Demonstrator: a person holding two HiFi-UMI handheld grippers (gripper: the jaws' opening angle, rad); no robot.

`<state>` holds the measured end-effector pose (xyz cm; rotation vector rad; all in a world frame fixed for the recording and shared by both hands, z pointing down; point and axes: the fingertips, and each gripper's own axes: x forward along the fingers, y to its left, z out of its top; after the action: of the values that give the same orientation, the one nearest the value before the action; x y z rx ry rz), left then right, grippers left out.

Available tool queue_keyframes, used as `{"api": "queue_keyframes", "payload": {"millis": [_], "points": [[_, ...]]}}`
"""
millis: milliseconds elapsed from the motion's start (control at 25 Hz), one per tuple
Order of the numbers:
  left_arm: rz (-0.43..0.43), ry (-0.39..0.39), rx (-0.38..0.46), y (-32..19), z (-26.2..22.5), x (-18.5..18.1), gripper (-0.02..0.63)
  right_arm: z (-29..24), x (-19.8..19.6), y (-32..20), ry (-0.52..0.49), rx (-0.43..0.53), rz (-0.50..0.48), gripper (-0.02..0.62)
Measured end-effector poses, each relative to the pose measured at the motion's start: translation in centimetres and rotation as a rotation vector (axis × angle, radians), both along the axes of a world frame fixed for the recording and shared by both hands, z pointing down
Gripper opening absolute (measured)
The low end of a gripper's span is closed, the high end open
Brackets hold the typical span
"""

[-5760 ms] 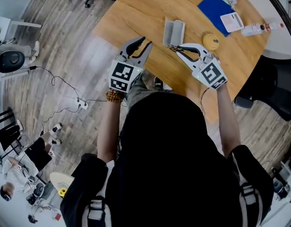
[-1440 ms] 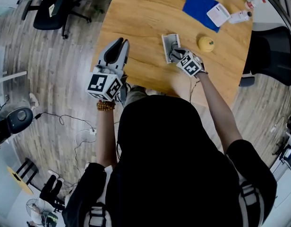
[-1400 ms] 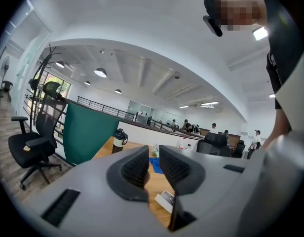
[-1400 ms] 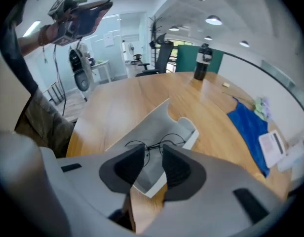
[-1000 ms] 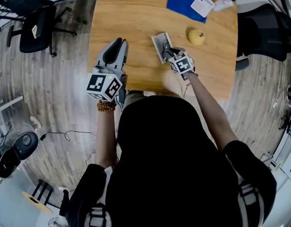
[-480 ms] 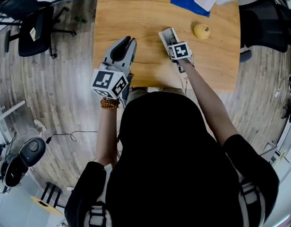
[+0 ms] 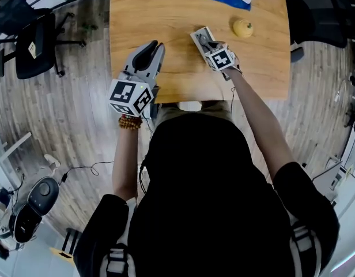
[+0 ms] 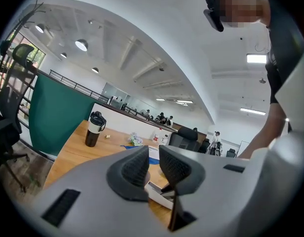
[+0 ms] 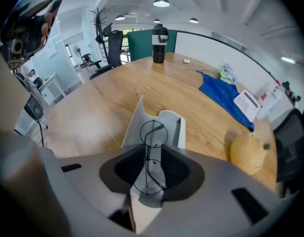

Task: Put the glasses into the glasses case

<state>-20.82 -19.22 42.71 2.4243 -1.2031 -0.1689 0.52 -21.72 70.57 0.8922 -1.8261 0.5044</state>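
Observation:
The open grey glasses case (image 9: 179, 127) lies on the wooden table (image 7: 166, 10), also seen in the head view (image 7: 199, 37). Thin black wire glasses (image 9: 151, 132) lie lengthwise over the case's tray. My right gripper (image 9: 148, 174) points steeply down onto them. Its jaws have just been closing, and the near lens rim meets both pads. In the head view its marker cube hides the jaws (image 7: 209, 45). My left gripper (image 7: 154, 45) hovers level over the table's near edge, left of the case. It stands open by a narrow gap (image 8: 154, 164), with nothing between its pads.
A yellow fruit (image 7: 242, 27) sits right of the case (image 9: 248, 153). A blue cloth (image 9: 221, 95) with a white card (image 9: 247, 102) lies farther back. A black tumbler (image 8: 94, 130) stands at the far edge (image 9: 160, 44). Office chairs stand left (image 7: 33, 39) and right (image 7: 316, 10) of the table.
Since the oldest frame my right gripper has carried the glasses from in front of the case to over its tray. Over the last second both grippers have stayed nearly in place.

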Motion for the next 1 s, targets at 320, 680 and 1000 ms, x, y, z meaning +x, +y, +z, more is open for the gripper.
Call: {"api": "queue_keyframes", "payload": {"millis": [320, 680, 1000], "points": [[0.013, -0.032, 0.000, -0.5, 1.4, 2.5, 0.077, -1.5, 2.4, 0.0, -0.061, 0.034, 0.030, 0.204], [-0.050, -0.028, -0.025, -0.9, 2.0, 0.4, 0.077, 0.2, 1.3, -0.8, -0.046, 0.040, -0.019, 0.302], [-0.068, -0.031, -0.038, -0.8, 2.8, -0.9, 0.077, 1.6, 1.1, -0.7, -0.031, 0.015, -0.009, 0.348]]}}
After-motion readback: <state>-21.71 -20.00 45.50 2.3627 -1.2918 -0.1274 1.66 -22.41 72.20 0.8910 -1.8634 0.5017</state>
